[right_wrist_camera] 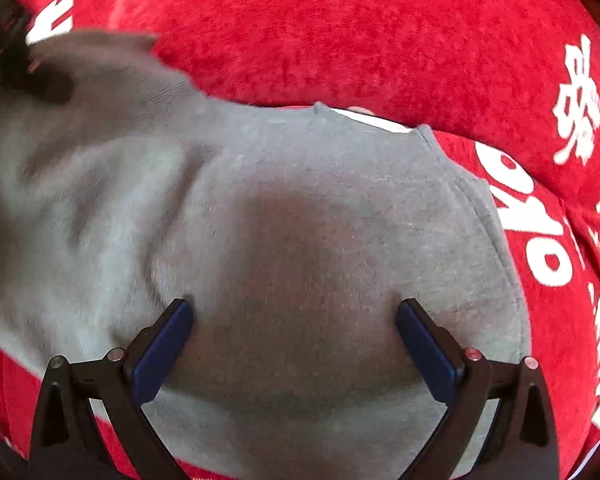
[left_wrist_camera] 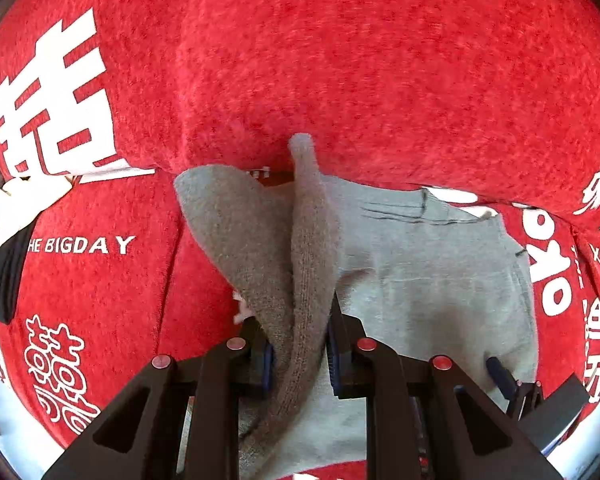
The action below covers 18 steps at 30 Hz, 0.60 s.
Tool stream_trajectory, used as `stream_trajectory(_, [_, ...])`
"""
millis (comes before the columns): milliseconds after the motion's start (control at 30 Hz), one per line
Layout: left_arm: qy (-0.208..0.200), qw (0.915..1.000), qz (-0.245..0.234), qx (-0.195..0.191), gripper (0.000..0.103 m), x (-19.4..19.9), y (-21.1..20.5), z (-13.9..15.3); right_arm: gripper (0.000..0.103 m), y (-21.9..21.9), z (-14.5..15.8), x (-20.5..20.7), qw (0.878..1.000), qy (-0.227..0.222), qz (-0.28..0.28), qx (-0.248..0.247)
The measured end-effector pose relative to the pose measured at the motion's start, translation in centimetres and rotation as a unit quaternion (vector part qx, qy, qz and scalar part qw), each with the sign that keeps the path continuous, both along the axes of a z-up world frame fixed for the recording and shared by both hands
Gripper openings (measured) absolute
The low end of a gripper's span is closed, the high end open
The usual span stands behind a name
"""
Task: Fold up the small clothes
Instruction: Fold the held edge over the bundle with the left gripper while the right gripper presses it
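Grey garment (left_wrist_camera: pixel 440 280) lies spread on the red printed cover (left_wrist_camera: pixel 340 60), body flat, its far edge against the seam where the red backrest rises. White lettering on the cover shows on both sides of it.

Left side of the cloth is lifted into a ridge (left_wrist_camera: pixel 308 240), long axis running straight away from the left gripper (left_wrist_camera: pixel 300 348) toward the backrest. That gripper is narrow and clamped on the ridge, fabric bunched between the blue pads (left_wrist_camera: pixel 332 356).

Right gripper (right_wrist_camera: pixel 296 340) sits over the flat right half, jaws wide, tips down on or just above the fabric, nothing pinched; can't tell if they actually press.

Judgement: the fold goes left to right, so the lifted flap has to travel across toward the right gripper. Left hand does the carrying; right looks placed to pin the body.

Risk: ridge is bunched, may land creased.
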<state>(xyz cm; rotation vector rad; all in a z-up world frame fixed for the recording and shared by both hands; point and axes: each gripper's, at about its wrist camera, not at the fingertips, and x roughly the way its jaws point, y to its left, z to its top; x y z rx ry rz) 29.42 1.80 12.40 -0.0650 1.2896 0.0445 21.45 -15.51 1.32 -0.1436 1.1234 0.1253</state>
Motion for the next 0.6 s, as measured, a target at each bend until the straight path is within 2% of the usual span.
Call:
stream_trajectory(100, [0.0,0.9998,-0.016,0.007,0.021,-0.8,-2.7,0.5,0.101,-1.5,1.1,-1.4,1.0,0.003,0.013,0.006])
stream_trajectory(167, [-0.001,0.9995,-0.029,0.008,0.021,-1.2,-4.6,1.1,0.102,-4.4,2.2,-2.8,0.999,-0.012,-0.007,0.035])
stream_trajectory(233, [-0.001,0.9991,-0.043,0.007,0.021,-1.3,-6.9,1.8,0.102,-6.9,2.7,-4.4,0.998,-0.005,-0.021,0.057])
stream_trajectory(400, [0.003,0.9974,-0.071,0.005,0.021,-1.0,-14.1,3.3,0.102,-12.9,3.0,-6.1,0.996,-0.003,-0.049,0.073])
stream_trajectory(500, [0.016,0.9964,-0.084,-0.005,0.021,-0.5,-18.2,2.7,0.102,-16.0,3.3,-6.7,0.992,-0.008,-0.077,0.096])
stream_trajectory(600, [0.044,0.9948,-0.092,-0.009,0.021,-0.3,-22.2,0.4,0.102,-17.7,3.3,-7.1,0.989,-0.013,-0.092,0.116])
